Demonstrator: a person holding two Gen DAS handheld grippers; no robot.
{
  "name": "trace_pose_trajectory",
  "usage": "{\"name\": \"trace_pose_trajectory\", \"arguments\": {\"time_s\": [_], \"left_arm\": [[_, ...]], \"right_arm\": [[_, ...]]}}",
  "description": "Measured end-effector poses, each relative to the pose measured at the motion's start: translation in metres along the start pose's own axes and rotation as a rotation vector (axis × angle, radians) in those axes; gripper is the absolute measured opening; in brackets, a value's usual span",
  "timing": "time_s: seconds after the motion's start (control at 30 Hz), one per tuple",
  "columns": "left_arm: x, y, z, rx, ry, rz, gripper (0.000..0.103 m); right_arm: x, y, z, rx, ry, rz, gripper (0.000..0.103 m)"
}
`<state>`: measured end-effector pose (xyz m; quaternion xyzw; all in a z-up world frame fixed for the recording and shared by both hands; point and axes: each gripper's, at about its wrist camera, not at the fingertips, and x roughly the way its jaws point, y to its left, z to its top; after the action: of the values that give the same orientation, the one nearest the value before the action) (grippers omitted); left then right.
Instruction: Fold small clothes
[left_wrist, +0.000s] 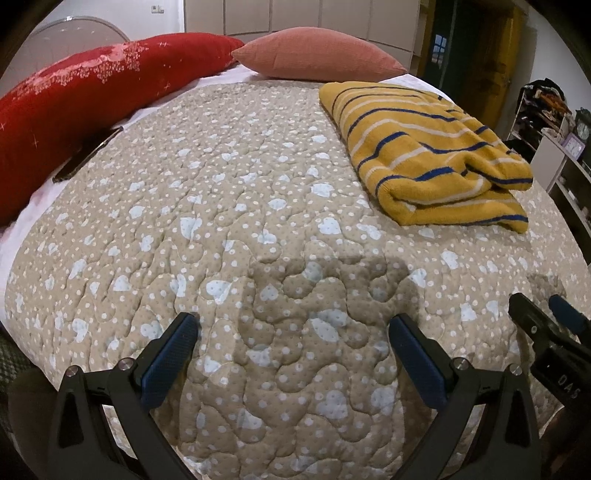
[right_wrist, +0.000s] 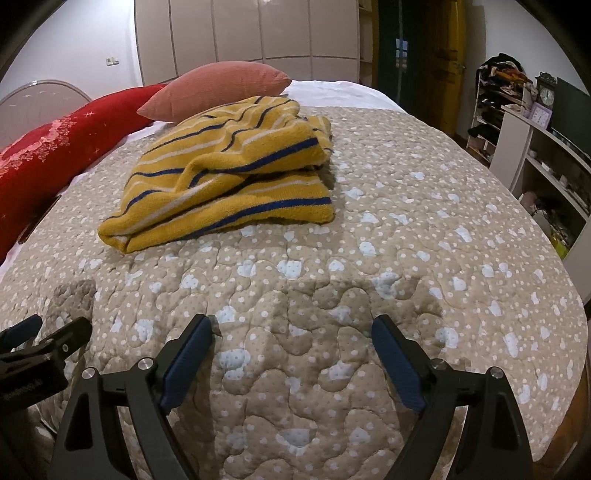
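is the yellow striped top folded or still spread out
Folded: the yellow striped top lies doubled over itself in stacked layers on the quilt, a rolled fold edge facing the camera.

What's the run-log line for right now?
left gripper: open, empty | right gripper: open, empty | striped garment: folded on quilt, untouched | pink pillow: behind garment

The left gripper (left_wrist: 293, 325) hangs over the quilt (left_wrist: 221, 206) with its jaws wide apart and nothing between them. Ahead and to its right lies a folded yellow striped sweater (left_wrist: 428, 151). The right gripper (left_wrist: 543, 314) shows just beside it, at right.
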<state>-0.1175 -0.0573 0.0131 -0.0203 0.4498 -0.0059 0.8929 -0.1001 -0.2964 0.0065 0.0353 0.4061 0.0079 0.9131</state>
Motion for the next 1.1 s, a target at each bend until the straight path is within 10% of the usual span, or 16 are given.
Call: {"name": "trace_pose_trajectory", "arguments": {"time_s": [0.3,0.7,1.1], "left_arm": [[-0.012,0.001,0.005,0.02,0.012,-0.028,0.096],[-0.002,-0.003,0.118,0.003,0.021,-0.343,0.095],[0.111,-0.047,0.173,0.021,0.262,-0.558,0.095]], "right_arm": [[-0.003,-0.002,-0.004,-0.018,-0.012,0.025,0.092],[-0.035,-0.056,0.071,0.098,-0.124,0.173,0.094],[0.126,-0.094,0.173,0.319,0.111,0.425,0.095]]}}
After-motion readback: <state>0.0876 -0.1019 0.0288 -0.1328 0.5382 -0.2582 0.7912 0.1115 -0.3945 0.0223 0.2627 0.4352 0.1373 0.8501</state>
